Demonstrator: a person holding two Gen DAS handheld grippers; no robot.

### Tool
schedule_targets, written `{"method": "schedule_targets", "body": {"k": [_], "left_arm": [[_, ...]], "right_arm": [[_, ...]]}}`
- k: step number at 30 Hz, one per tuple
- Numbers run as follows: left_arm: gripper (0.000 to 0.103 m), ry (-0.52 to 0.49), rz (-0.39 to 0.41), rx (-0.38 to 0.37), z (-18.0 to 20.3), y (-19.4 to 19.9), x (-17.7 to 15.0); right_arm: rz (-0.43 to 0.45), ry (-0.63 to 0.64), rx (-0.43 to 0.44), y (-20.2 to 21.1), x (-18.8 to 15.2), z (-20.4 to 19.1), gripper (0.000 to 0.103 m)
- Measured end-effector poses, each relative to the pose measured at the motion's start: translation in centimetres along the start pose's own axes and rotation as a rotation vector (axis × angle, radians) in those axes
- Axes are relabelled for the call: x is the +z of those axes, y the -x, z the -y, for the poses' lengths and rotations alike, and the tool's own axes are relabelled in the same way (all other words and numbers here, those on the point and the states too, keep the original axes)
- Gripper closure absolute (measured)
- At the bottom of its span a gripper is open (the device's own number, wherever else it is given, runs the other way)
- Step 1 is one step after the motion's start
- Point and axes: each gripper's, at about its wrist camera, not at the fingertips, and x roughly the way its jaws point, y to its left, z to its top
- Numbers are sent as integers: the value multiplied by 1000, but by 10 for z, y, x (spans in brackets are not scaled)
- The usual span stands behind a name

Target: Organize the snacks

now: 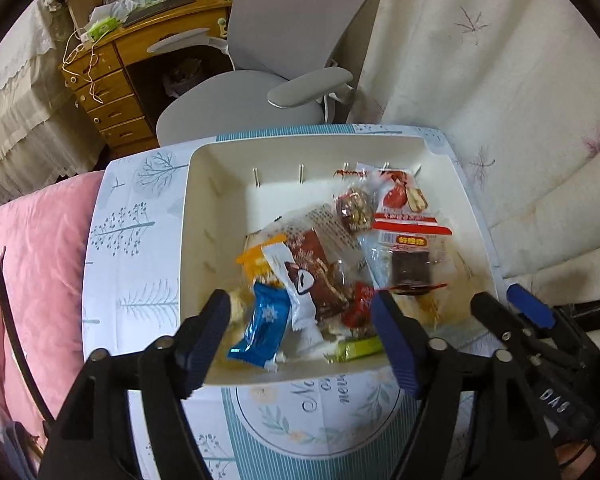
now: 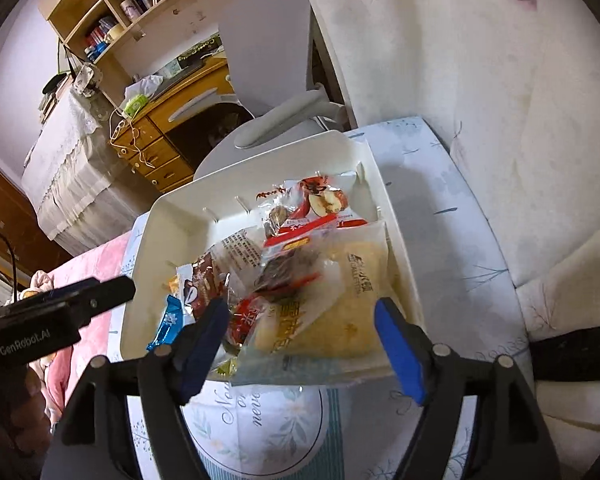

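Cream plastic bin (image 1: 220, 184) on the tree-printed tablecloth (image 1: 132, 240) held the whole heap of wrapped snacks. Left gripper (image 1: 300, 316) hung over its near edge, fingers spread, nothing pinched; the blue foil candy (image 1: 264, 324) lay between the tips, the green bar (image 1: 360, 349) just inside the right finger. Right gripper (image 2: 302, 322) was likewise spread and empty, with the clear-bagged yellow cake (image 2: 332, 320) between its tips, overhanging the near rim. Judged step: snacks dropped in, bin filled. Next move probably calls for tucking the cake fully inside, or withdrawing both hands.
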Motion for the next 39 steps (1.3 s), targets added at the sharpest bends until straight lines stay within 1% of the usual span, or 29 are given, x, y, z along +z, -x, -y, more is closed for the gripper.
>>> {"method": "schedule_targets", "body": {"k": [1,2,4,7,9,10,15,17,19,22,23,26,29,33,37,39], "left_arm": [[23,-4,3,2,0,2,-2],[22,-8,10,4,-1,5,-6],[22,-13,10,6,-2,10,-15],[22,-14,5,-18,-4,21,-28],[22,-19,23,-33,-7,35,-43],[22,-22,28,-39,-8,40,-49],[22,-38,47,-69,-19,79,-101],[22,-39,60,-74,-25,94,-123],[22,-51,72,-63,-33,111,-147],[20,-106,130,-45,-45,144,-186],[18,-116,146,-40,-48,153,-195],[16,-115,177,-29,-60,179,-223],[16,-90,175,-39,-65,195,-240],[16,-32,190,-44,-60,212,-252],[16,-24,237,-49,-38,225,-247],[15,-7,227,-25,-21,230,-240]], "right_arm": [[6,-7,2,4,-1,1,23],[15,-19,6,9,-3,2,20],[30,-30,8,18,-8,3,16],[41,-39,-27,36,-18,0,13],[55,-47,-33,52,-29,-6,10],[61,-45,-35,60,-36,-10,7],[76,-1,-61,100,-83,-35,2],[79,6,-63,113,-108,-45,0],[65,9,-85,122,-136,-54,0],[35,28,-103,133,-170,-68,0],[26,39,-101,139,-186,-74,0],[2,54,-97,155,-218,-83,0],[13,62,-89,174,-238,-89,0],[55,86,-82,198,-242,-89,0],[101,140,-36,221,-225,-88,0],[96,168,-23,232,-212,-86,0]]}}
